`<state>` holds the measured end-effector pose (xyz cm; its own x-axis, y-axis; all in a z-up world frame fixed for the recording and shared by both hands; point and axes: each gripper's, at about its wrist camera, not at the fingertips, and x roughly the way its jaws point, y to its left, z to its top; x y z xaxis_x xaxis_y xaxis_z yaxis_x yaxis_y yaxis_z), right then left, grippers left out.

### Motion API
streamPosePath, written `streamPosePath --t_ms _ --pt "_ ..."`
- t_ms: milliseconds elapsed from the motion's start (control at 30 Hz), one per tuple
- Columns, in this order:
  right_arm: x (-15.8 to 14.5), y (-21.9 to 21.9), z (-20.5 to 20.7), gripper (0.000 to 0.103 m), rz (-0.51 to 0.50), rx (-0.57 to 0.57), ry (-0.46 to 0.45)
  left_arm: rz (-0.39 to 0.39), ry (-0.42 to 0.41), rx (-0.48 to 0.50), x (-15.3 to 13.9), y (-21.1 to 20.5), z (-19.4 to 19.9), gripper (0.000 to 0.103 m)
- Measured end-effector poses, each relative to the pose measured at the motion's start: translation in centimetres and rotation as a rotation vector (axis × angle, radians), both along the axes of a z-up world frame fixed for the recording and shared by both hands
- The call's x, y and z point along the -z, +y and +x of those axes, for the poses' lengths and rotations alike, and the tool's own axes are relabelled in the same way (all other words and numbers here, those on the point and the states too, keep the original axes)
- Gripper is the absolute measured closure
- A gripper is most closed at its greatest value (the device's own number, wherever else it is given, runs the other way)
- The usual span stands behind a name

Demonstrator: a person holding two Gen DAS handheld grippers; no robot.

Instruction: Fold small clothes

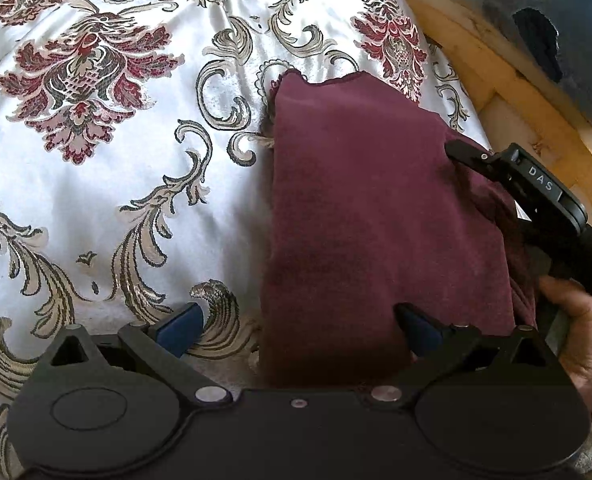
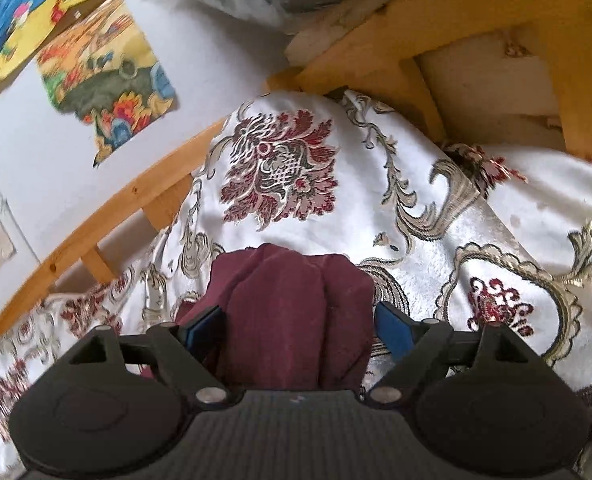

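Observation:
A maroon cloth (image 1: 376, 208) lies folded in a tall rectangle on the floral bedspread (image 1: 116, 160). My left gripper (image 1: 300, 328) is open wide at the cloth's near edge, with its right finger over the cloth and its left finger over the bedspread. My right gripper (image 1: 462, 160), held by a hand (image 1: 572, 320), comes in from the right at the cloth's right edge. In the right wrist view the right gripper (image 2: 298, 328) is open, and a bunched part of the maroon cloth (image 2: 288, 304) lies loose between its blue pads (image 2: 392, 330).
A wooden bed frame (image 1: 496, 76) runs along the bedspread's right side, with a dark blue-grey bundle (image 1: 556, 40) beyond it. In the right wrist view, wooden rails (image 2: 116, 208) and a white wall with colourful pictures (image 2: 108, 68) stand behind the bed.

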<state>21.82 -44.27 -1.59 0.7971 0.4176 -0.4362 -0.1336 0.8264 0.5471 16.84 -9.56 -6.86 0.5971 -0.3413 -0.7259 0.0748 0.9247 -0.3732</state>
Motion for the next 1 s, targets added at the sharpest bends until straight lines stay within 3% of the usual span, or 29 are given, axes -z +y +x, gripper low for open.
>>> streamPosePath --t_ms 100,367,533,1000 --pt "-0.01 -0.2 0.05 0.018 0.023 0.014 0.011 -0.005 0.003 0.005 -0.01 0.12 0.14 0.0" --pt "0.08 0.16 -0.45 0.039 -0.012 0.05 0.034 -0.004 -0.005 0.005 0.04 0.0 0.13 0.0" --pt "0.22 -0.35 -0.83 0.052 0.081 0.068 0.044 -0.006 -0.002 0.008 0.03 0.05 0.16 0.0" --pt "0.36 -0.23 -0.94 0.056 0.065 0.085 0.048 -0.013 0.0 0.017 0.02 0.27 0.19 0.001"
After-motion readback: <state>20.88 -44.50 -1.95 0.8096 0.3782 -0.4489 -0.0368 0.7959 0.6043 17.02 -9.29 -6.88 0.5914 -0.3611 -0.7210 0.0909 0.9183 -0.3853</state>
